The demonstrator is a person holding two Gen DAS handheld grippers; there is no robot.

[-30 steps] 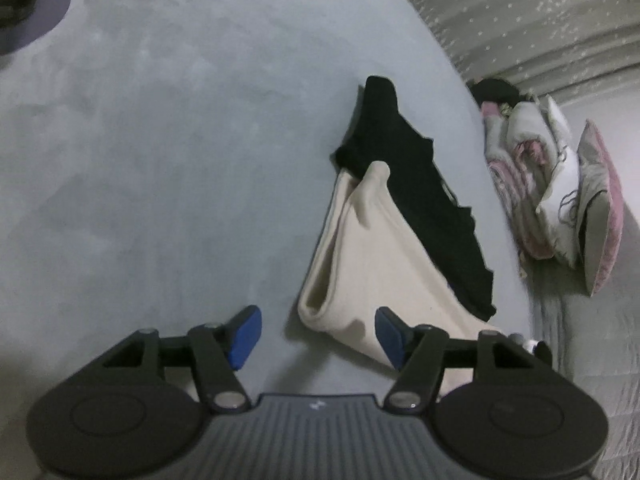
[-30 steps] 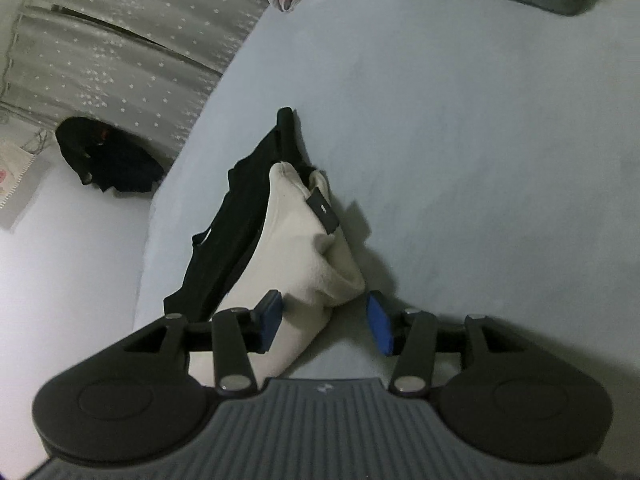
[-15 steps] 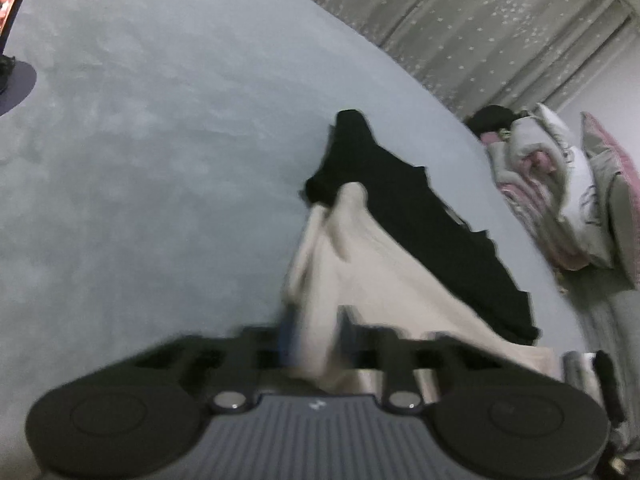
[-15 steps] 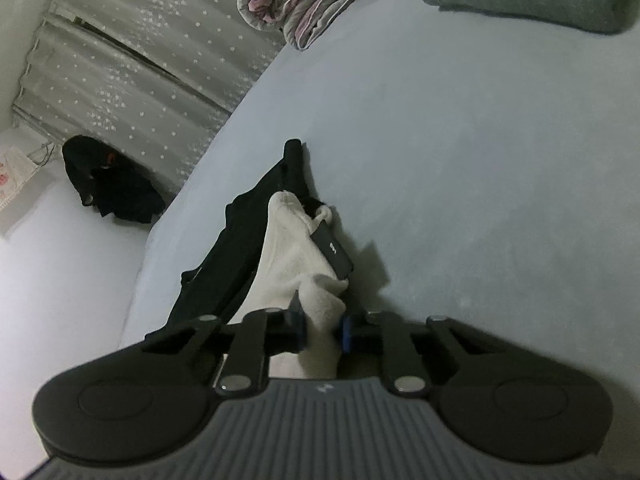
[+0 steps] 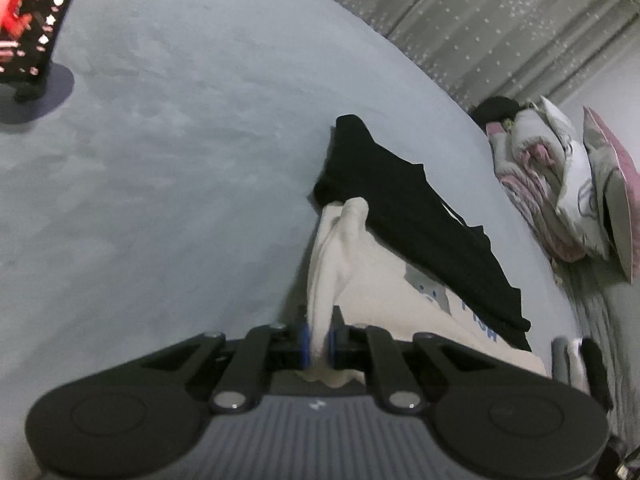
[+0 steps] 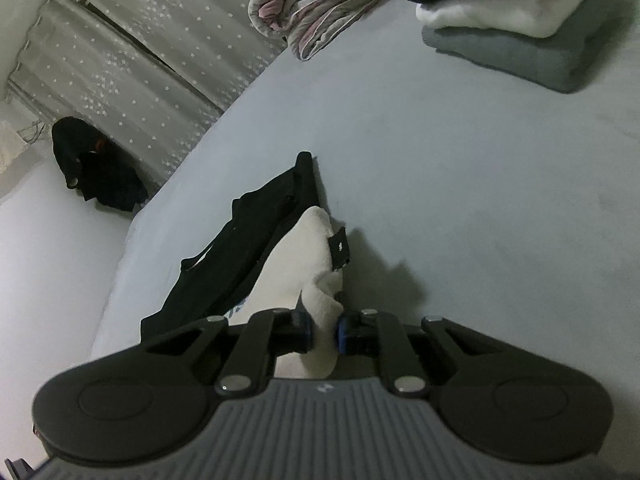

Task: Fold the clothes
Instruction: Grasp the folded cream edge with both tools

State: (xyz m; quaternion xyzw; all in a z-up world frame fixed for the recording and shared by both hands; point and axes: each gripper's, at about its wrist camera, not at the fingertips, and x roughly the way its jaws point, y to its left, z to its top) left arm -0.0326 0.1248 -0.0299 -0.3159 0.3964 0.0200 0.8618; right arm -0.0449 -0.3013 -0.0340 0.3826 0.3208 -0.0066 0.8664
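Now both grippers pinch the same cream garment (image 5: pixel 360 280), each at a different corner of its near edge. The left gripper (image 5: pixel 319 342) has its blue pads nearly together with a bunched fold of cream cloth squeezed between them; its jaws have just been closing onto that fold. The right gripper (image 6: pixel 323 330) is likewise almost closed on a thick wad of the cream cloth, its jaws also having just been closing on it. Holding two separate corners this way looks meant to let the person lift and spread the piece so it can be laid flat for folding.

The cream garment lies on the grey-blue bed (image 5: pixel 180 140), running from the jaws toward about 1 o'clock in the left wrist view, with a black garment (image 5: pixel 408 216) lying against its far side and partly over it. In the right wrist view the black garment sits at about 11 o'clock from the jaws.

A pale blue print (image 5: pixel 430 292) shows on the cream cloth, with some blue lettering beside it, too blurred to read. A small black tag (image 6: pixel 340 249) sticks up from the cream cloth in the right view; it carries a tiny white mark that cannot be made out.

Folded clothes (image 6: pixel 516 32), white on grey, are stacked at 1 o'clock, presumably finished pieces.
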